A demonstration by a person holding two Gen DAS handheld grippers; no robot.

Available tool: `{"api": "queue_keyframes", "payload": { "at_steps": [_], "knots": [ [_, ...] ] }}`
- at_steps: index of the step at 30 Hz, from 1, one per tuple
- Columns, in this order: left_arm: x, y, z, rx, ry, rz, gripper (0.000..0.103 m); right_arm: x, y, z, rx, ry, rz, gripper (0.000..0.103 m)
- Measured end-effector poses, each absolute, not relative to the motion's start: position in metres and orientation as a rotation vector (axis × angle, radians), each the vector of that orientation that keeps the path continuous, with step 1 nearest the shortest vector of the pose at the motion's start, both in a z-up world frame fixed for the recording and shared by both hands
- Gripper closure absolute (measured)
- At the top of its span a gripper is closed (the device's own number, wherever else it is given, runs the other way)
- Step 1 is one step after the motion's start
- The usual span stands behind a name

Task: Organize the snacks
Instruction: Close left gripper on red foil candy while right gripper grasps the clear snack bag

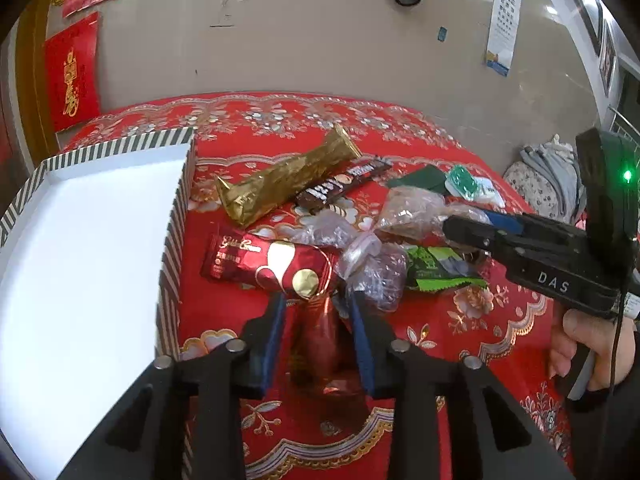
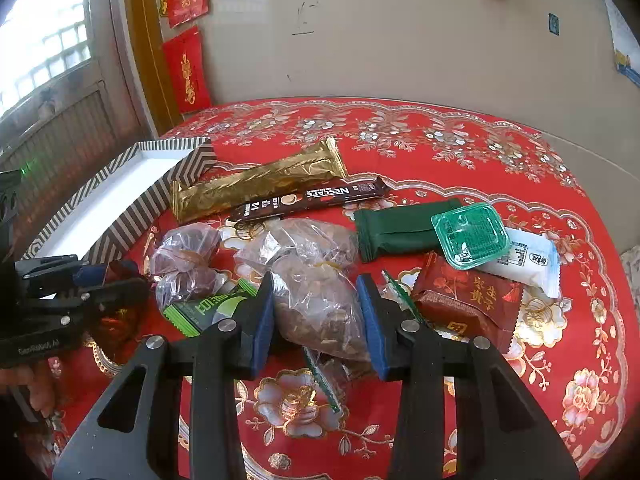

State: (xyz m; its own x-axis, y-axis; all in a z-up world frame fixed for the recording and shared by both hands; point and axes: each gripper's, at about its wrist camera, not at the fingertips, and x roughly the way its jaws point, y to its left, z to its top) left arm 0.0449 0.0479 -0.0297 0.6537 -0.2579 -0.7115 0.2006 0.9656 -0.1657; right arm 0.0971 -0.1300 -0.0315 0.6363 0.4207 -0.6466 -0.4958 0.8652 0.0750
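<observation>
The left hand-held gripper (image 1: pixel 318 336) clamps a red foil snack (image 1: pixel 320 344) near the worktop's (image 1: pixel 460 320) front edge; the right hand-held gripper (image 2: pixel 316 320) grips a clear bag (image 2: pixel 316 292).

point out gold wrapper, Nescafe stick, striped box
gold wrapper (image 2: pixel 256 188), right wrist view, middle of foil.
Nescafe stick (image 2: pixel 316 198), right wrist view, printed middle.
striped box (image 1: pixel 174 240), left wrist view, striped side wall.

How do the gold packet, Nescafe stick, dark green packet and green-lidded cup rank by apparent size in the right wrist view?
1. gold packet
2. Nescafe stick
3. dark green packet
4. green-lidded cup

The stick and dark green packet look close in area.
</observation>
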Motion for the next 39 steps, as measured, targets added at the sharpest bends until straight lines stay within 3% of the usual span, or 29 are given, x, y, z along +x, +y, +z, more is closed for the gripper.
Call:
{"api": "queue_keyframes", "payload": {
  "at_steps": [7, 10, 19, 29, 39],
  "knots": [
    [0.048, 0.042, -0.034, -0.044, 0.853, -0.277, 0.06, 0.097, -0.13, -0.033, -0.113, 0.718, 0.528, 0.064],
    [0.047, 0.044, -0.034, -0.055, 0.854, -0.285, 0.074, 0.097, -0.129, -0.035, -0.11, 0.731, 0.533, 0.063],
    [0.043, 0.04, -0.033, -0.038, 0.857, -0.296, 0.074, 0.09, -0.124, -0.029, -0.141, 0.687, 0.508, 0.069],
    [0.035, 0.053, -0.013, -0.116, 0.794, -0.354, 0.075, 0.08, -0.157, -0.001, 0.04, 0.518, 0.463, 0.071],
    [0.037, 0.052, -0.016, -0.107, 0.804, -0.339, 0.075, 0.083, -0.161, -0.005, 0.039, 0.523, 0.441, 0.071]
  ]
}}
